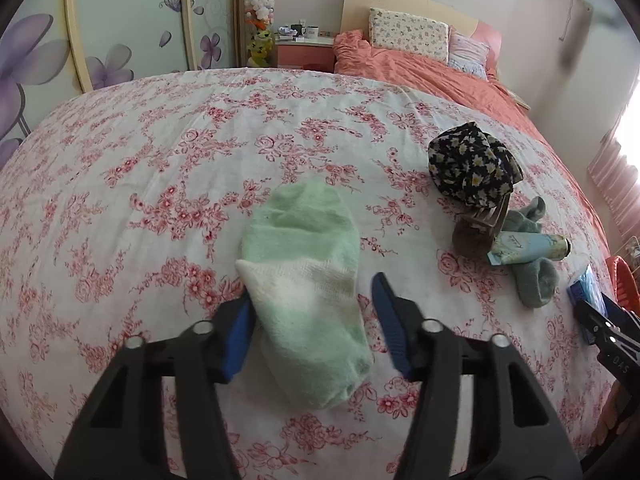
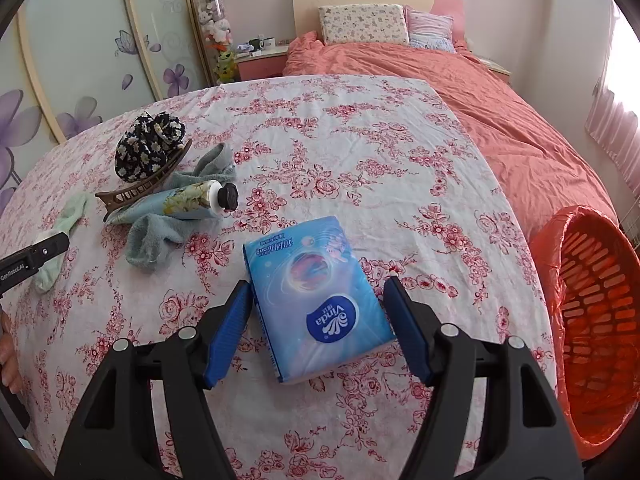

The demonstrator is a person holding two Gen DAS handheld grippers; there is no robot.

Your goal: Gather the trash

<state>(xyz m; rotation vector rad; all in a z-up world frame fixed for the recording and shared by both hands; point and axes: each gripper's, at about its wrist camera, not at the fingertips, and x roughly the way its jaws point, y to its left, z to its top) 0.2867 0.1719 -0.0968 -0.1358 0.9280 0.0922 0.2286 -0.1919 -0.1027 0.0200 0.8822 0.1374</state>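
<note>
- The tissue pack (image 2: 316, 300), blue with a "Vinda" logo, lies flat on the floral sheet (image 2: 320, 152), near the sheet's right side.
- The right tongs (image 2: 318, 312) point forward and slightly down over it, jaws apart, one blue pad on each side of the pack; whether the pads touch it I cannot tell.
- The green sock (image 1: 304, 280) lies lengthwise on the sheet, toe pointing away, well left of the pack.
- The left tongs (image 1: 310, 308) reach forward low over the sock, jaws apart and straddling its near half; the left pad sits against the sock's edge, the right pad stands clear of it.
- In the right view, the left tongs' black body enters from the left edge over the green sock.
- Between the two sits a small heap: a grey sock (image 2: 160, 236), a tube (image 2: 188, 202) with a black cap lying across it, a brown hair claw (image 2: 140, 188) touching the tube, and a dark daisy-print cloth (image 2: 148, 148) resting on the claw.
- An orange basket (image 2: 592, 304) with a red liner stands just beyond the sheet's right edge, mouth tilted toward the camera.
- Behind is a bed (image 2: 480, 92) with a coral duvet and two pillows.
</note>
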